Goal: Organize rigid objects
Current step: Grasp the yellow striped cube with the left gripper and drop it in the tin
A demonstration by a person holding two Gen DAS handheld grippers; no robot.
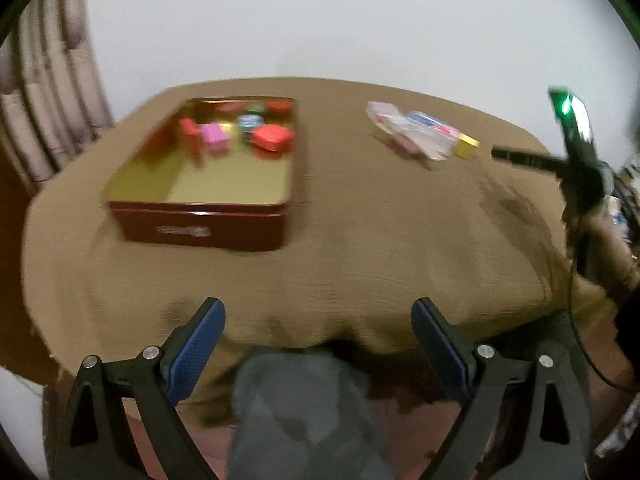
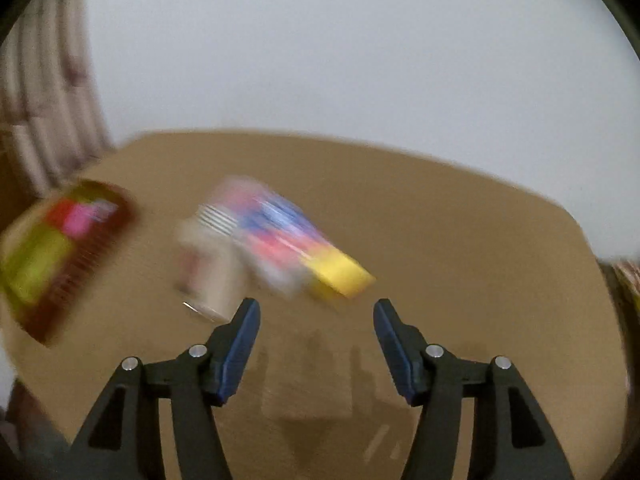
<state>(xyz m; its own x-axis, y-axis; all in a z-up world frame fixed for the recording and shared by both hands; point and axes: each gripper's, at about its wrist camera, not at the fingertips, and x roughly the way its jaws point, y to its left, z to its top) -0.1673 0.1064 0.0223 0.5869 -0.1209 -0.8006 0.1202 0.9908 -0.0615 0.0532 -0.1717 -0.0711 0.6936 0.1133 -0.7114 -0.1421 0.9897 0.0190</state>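
Note:
A dark red tin (image 1: 200,226) with a gold inside stands on the brown tablecloth at the left. It holds a red block (image 1: 273,137), a pink block (image 1: 215,139) and a few other small pieces. To its right lies a pile of clear packets (image 1: 420,136) with a yellow box (image 1: 467,146) at its end. My left gripper (image 1: 318,320) hangs open and empty over the table's near edge. My right gripper (image 2: 316,312) is open and empty just short of the blurred yellow box (image 2: 340,274) and packets (image 2: 264,232). The tin (image 2: 60,256) is at the left of the right wrist view.
The brown cloth (image 1: 380,240) covers a rounded table against a pale wall. A curtain (image 1: 48,92) hangs at the far left. A knee in grey trousers (image 1: 300,408) is below the near edge. A hand and arm holding the right gripper (image 1: 504,155) show at the right.

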